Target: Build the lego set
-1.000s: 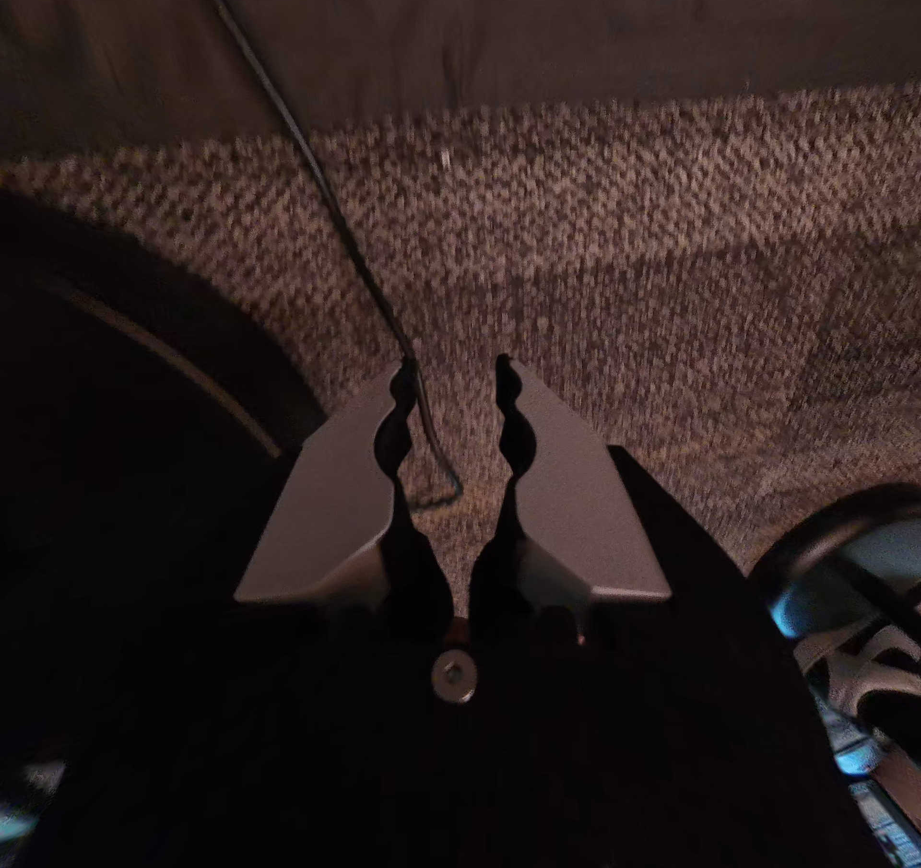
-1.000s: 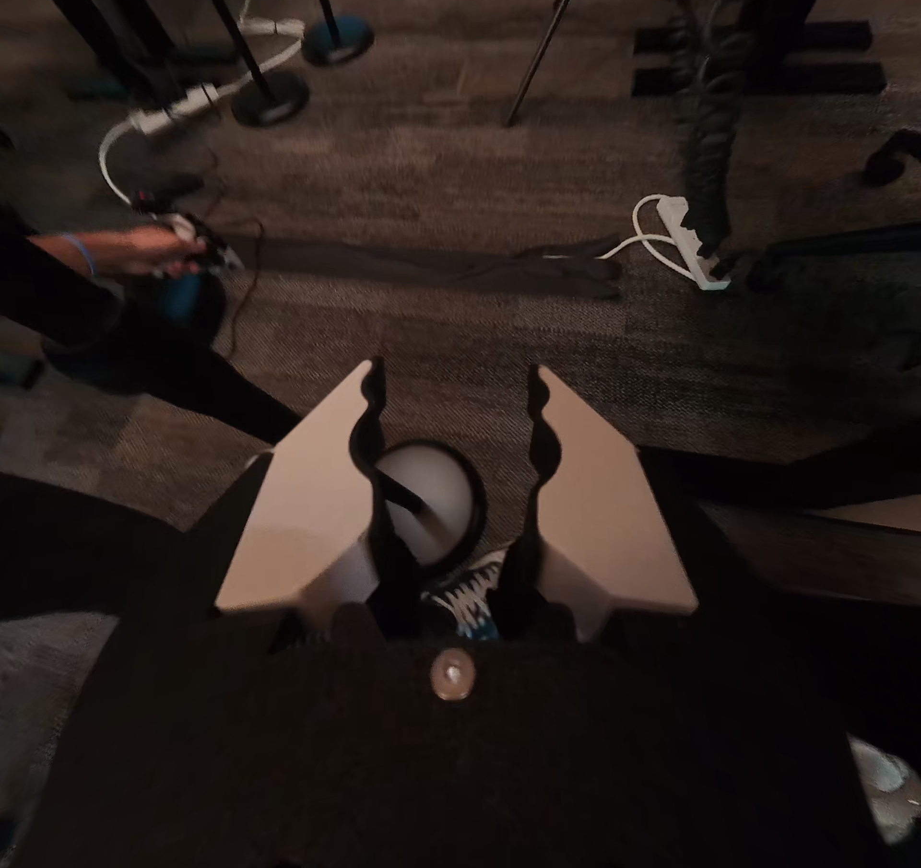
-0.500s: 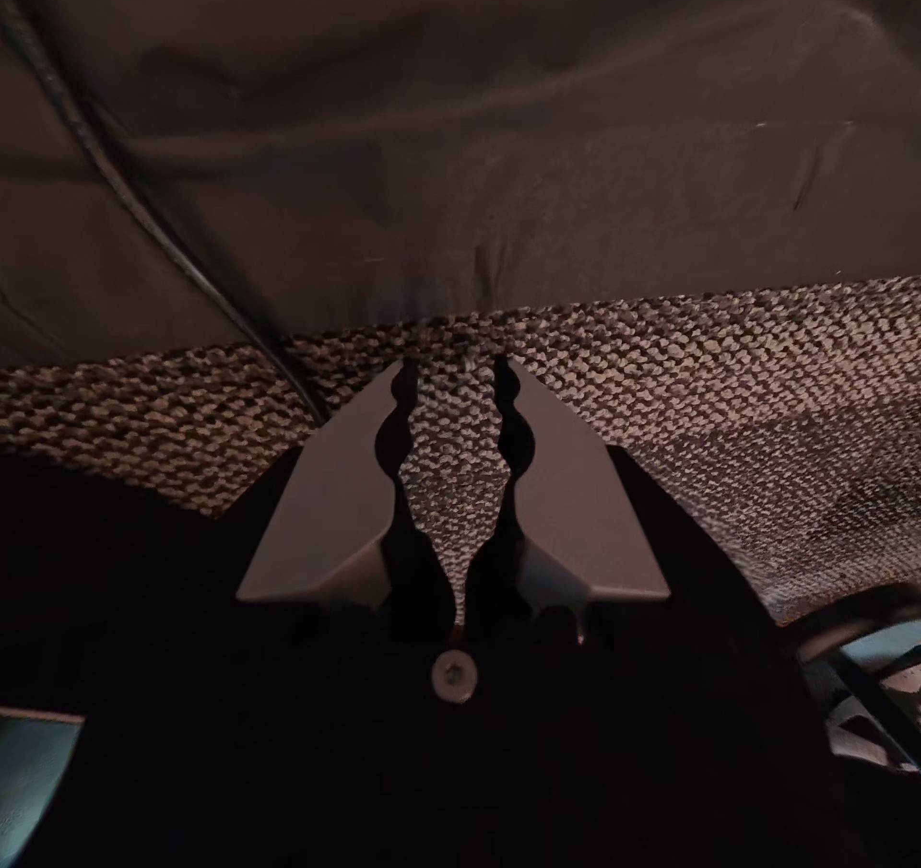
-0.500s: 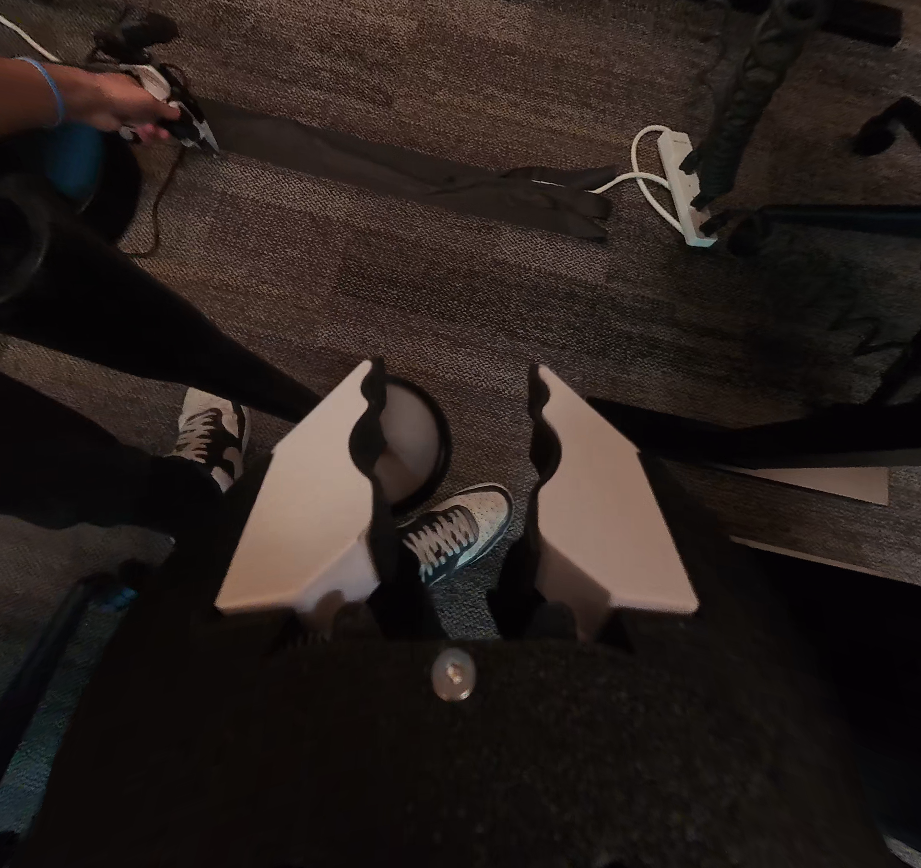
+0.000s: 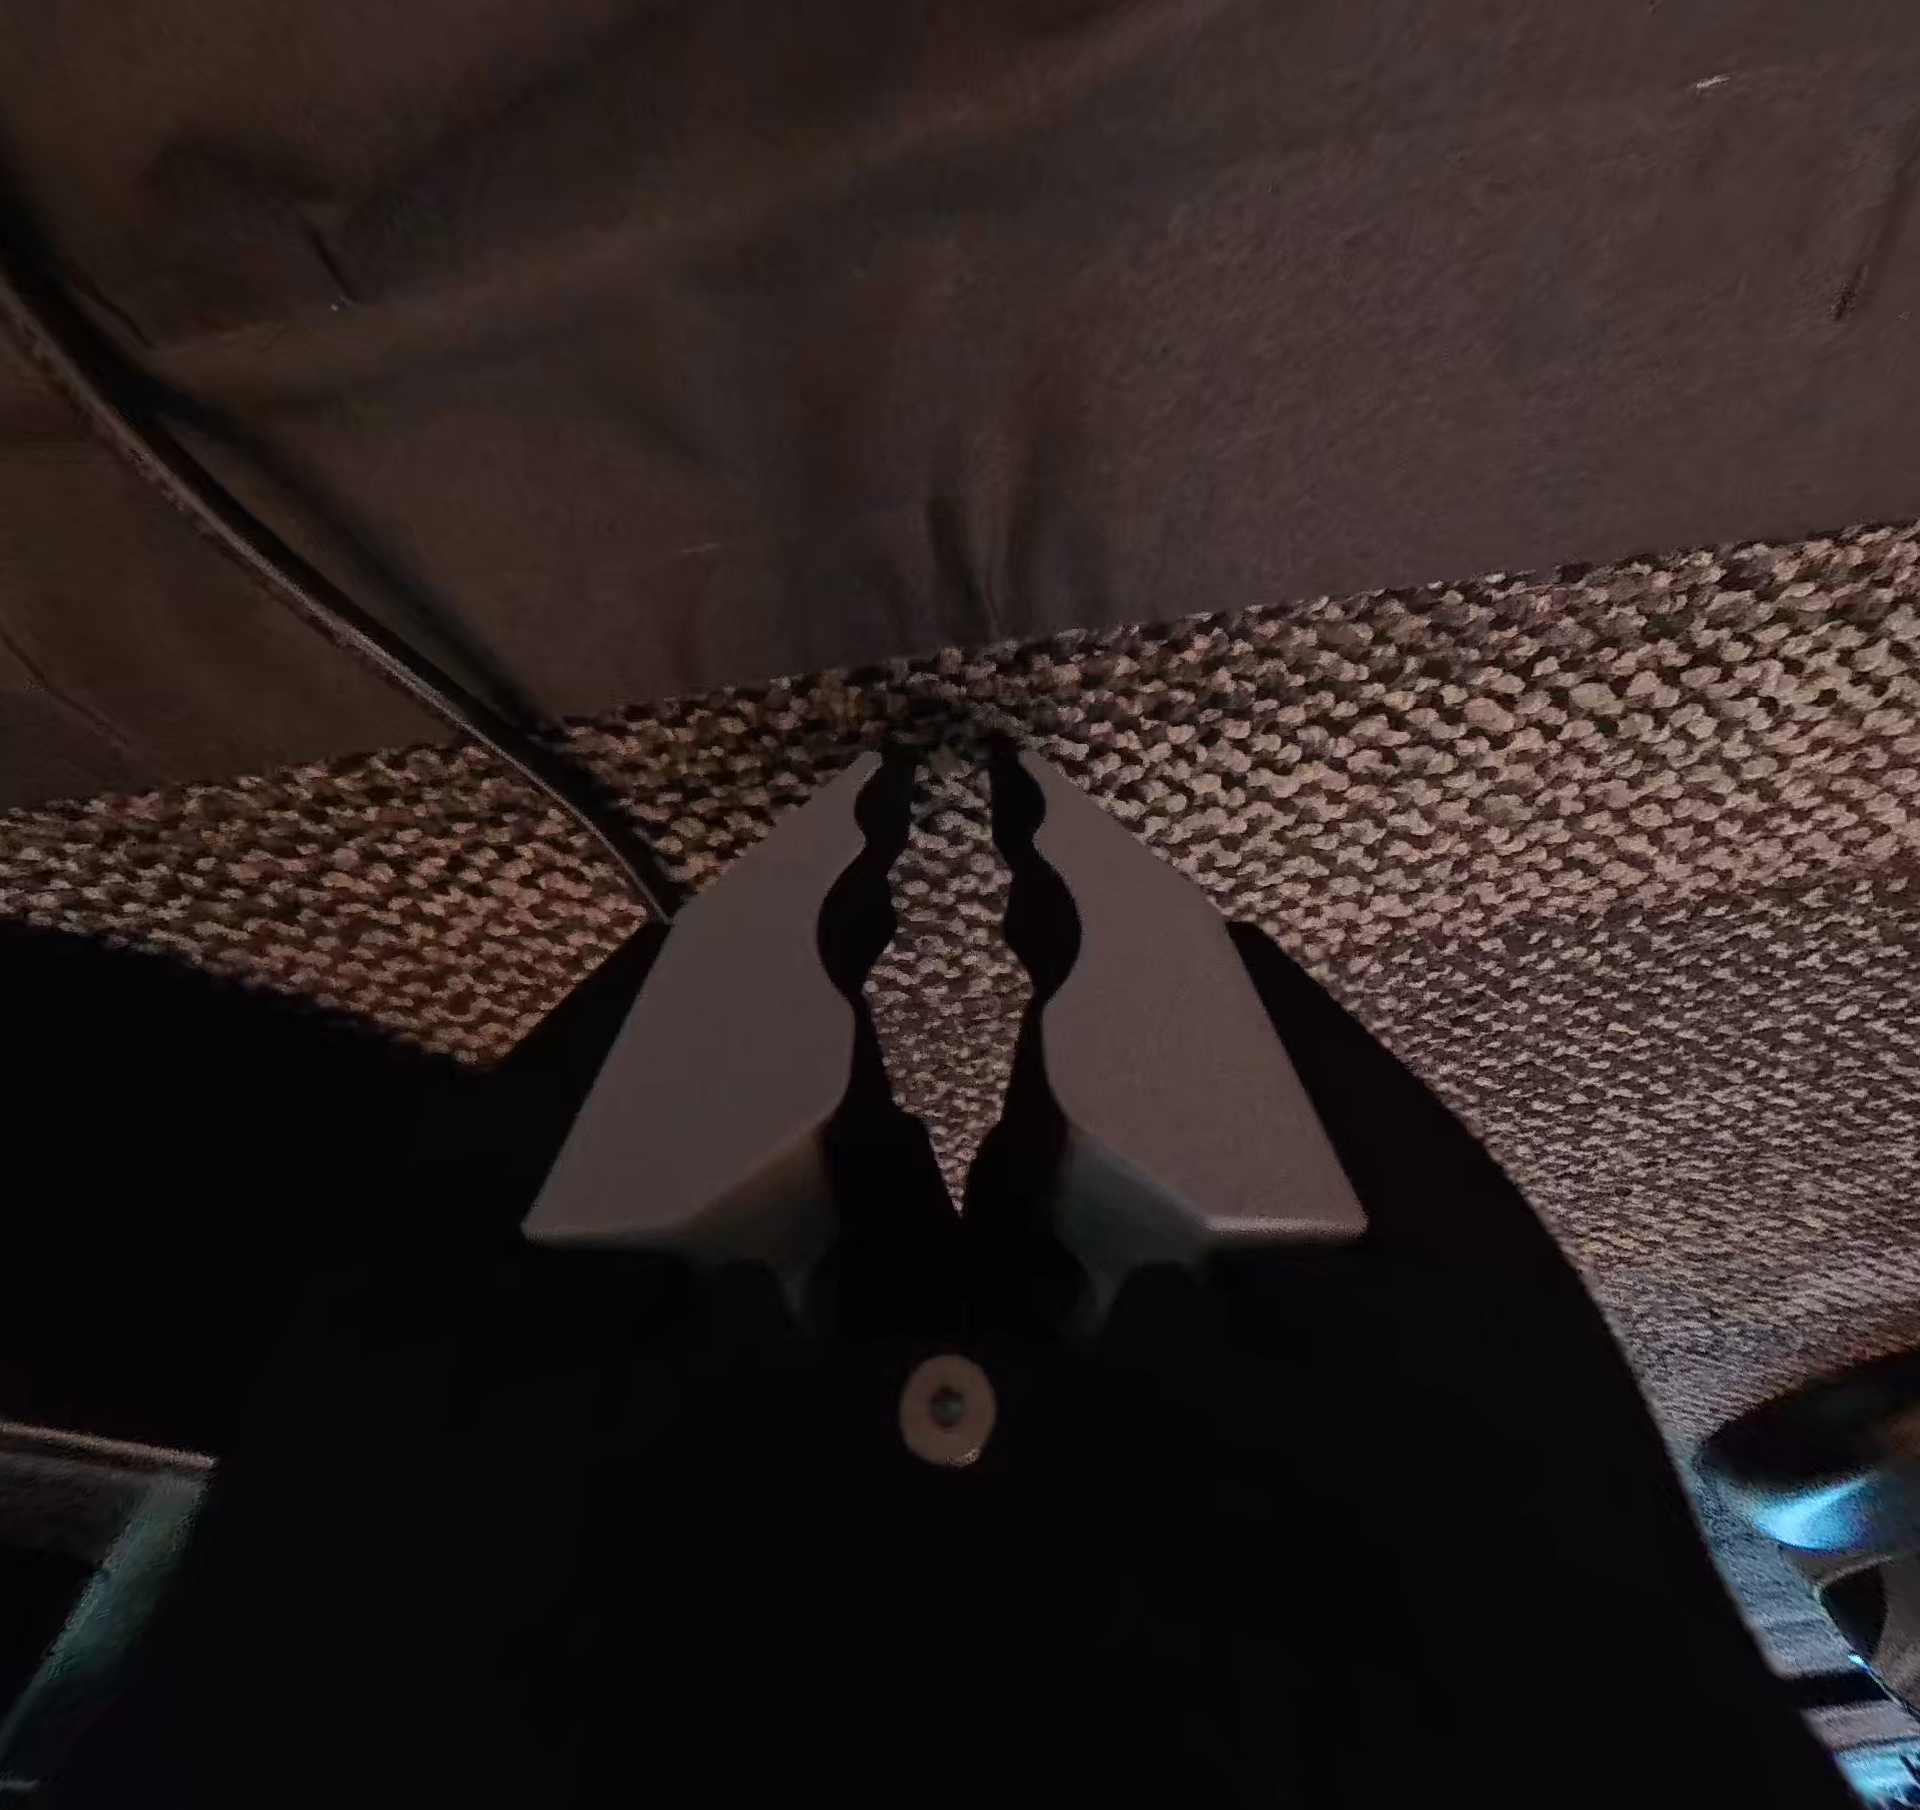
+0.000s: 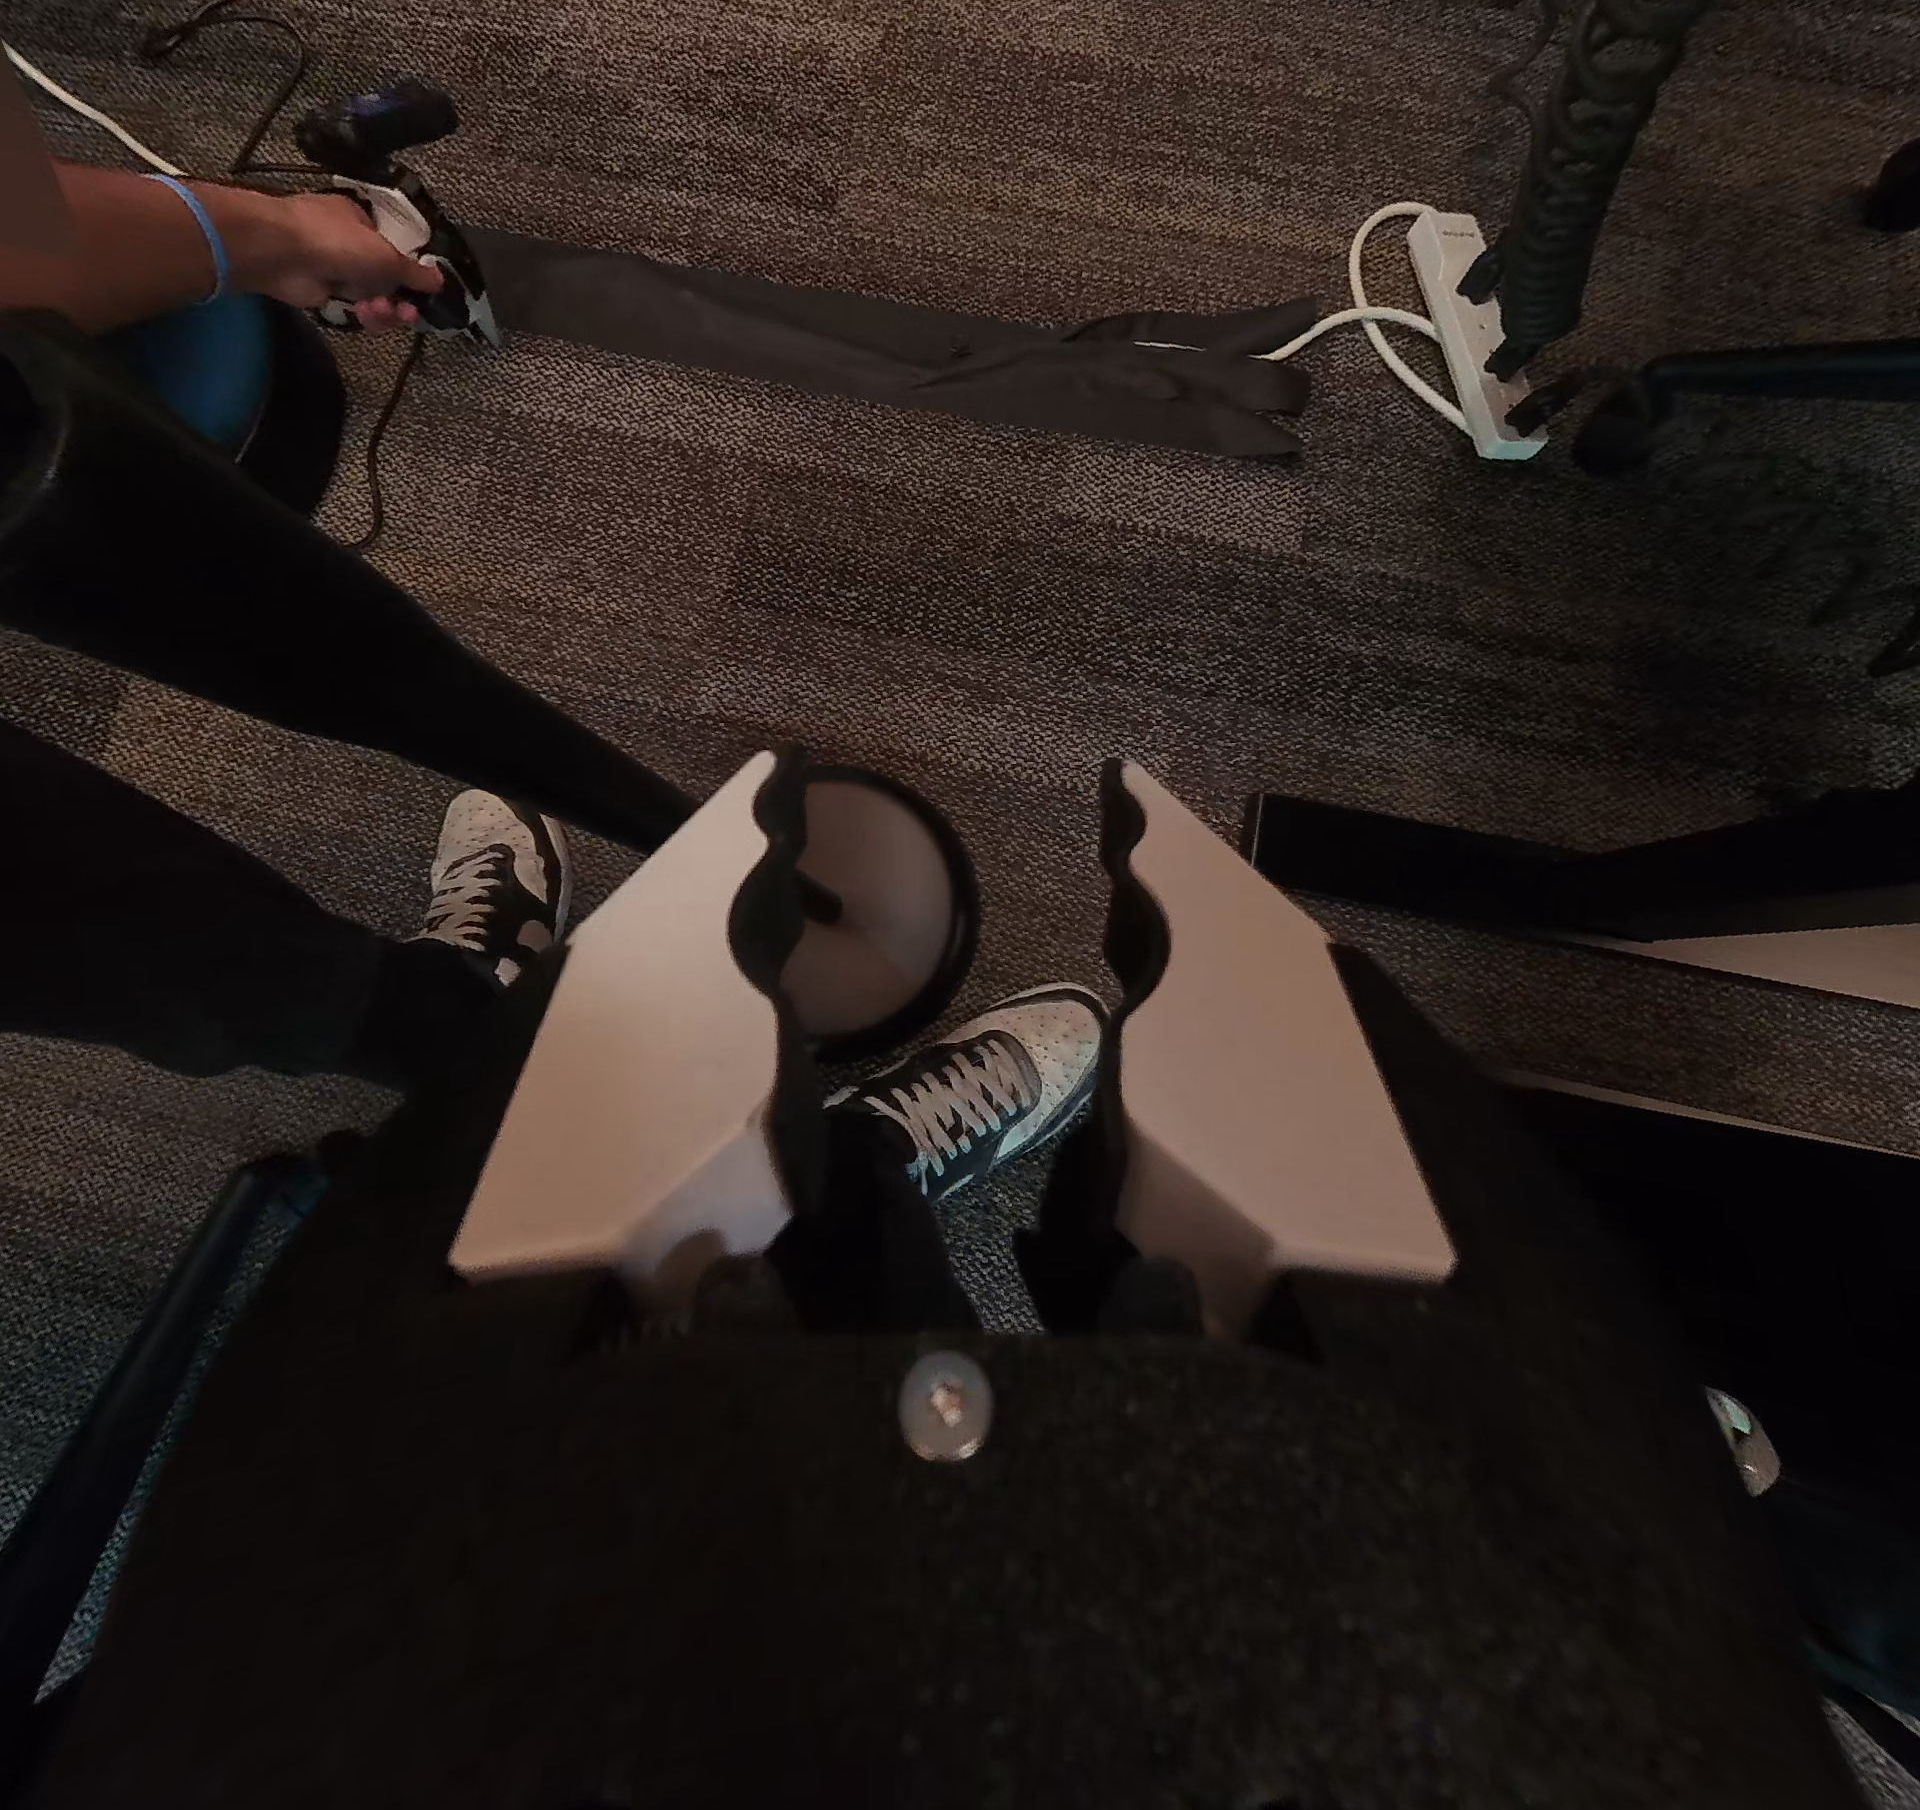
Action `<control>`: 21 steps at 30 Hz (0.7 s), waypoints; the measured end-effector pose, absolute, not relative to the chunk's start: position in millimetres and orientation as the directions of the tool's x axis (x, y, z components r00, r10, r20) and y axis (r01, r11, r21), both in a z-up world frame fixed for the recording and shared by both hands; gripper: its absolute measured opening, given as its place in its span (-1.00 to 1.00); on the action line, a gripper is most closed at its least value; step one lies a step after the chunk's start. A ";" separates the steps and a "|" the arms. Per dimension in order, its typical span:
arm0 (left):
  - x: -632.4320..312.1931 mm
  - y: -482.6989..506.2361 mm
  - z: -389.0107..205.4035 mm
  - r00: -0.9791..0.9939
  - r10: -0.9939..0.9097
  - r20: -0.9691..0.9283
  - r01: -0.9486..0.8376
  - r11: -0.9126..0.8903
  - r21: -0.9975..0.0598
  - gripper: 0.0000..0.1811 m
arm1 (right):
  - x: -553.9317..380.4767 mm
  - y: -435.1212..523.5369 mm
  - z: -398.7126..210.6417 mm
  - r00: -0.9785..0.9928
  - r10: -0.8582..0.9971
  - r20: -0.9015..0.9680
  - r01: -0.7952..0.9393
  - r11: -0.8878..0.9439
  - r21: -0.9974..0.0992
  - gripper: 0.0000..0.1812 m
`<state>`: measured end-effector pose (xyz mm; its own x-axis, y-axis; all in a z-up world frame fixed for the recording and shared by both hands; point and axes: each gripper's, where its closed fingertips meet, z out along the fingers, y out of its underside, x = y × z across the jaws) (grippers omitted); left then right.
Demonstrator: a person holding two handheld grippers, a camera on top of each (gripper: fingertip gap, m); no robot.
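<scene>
Both views were dim and pointed at the floor. No lego pieces showed in either one, so their place cannot be told.

Left wrist view: a thin black cable ran from the far left down toward the left tongs. Those tongs were low over the carpet, tips a narrow gap apart, nothing between them. A dark cloth covered the far half of the view, its edge just beyond the tips. A round dark base sat at the near right edge.

Right wrist view, far left: a person's hand with a blue wristband held the other pair of tongs at the left end of a long dark cloth strip lying on the carpet. A black trouser leg crossed the left side. Two white-and-dark sneakers stood near: the left sneaker just left of the tongs, the right sneaker seen between the fingers. A round white base with a dark rim sat just beyond it. The right tongs were wide apart and empty, well above the floor. Far right: a white power strip with a looped white cord, dark plugs in it, and a black stand wrapped in coiled cable beside it. A dark flat foot of a stand lay to the near right.
</scene>
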<state>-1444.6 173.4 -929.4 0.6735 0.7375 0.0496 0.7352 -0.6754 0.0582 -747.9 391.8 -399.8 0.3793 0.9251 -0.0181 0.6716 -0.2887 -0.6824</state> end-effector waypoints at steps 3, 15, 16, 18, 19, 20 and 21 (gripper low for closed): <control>-1451.1 168.1 -929.4 0.682 0.731 0.019 0.729 -0.682 0.051 -0.96 | -746.9 392.3 -399.4 0.380 0.925 -0.028 0.666 -0.294 -0.685 -0.38; -1353.4 216.4 -769.6 0.512 0.513 0.689 0.725 -0.688 -0.026 -0.97 | -739.8 392.4 -382.1 0.371 0.929 -0.001 0.613 -0.246 -0.751 -0.37; -1332.0 218.3 -732.6 0.461 0.458 0.760 0.733 -0.679 -0.036 -0.97 | -739.4 391.2 -378.0 0.362 0.932 0.010 0.601 -0.225 -0.767 -0.37; -1281.0 214.5 -648.3 0.369 0.307 0.877 0.737 -0.671 -0.075 -0.97 | -736.5 391.4 -367.6 0.371 0.928 0.039 0.562 -0.191 -0.805 -0.38; -1252.8 208.2 -604.4 0.326 0.232 0.917 0.737 -0.670 -0.093 -0.97 | -734.2 390.4 -361.0 0.378 0.924 0.051 0.538 -0.175 -0.825 -0.38; -1223.5 200.0 -559.4 0.280 0.156 0.947 0.738 -0.666 -0.108 -0.97 | -728.0 390.5 -354.6 0.402 0.913 0.068 0.518 -0.165 -0.839 -0.37; -1193.5 190.5 -513.3 0.235 0.078 0.969 0.740 -0.661 -0.127 -0.97 | -718.7 388.5 -348.4 0.432 0.898 0.080 0.505 -0.168 -0.846 -0.37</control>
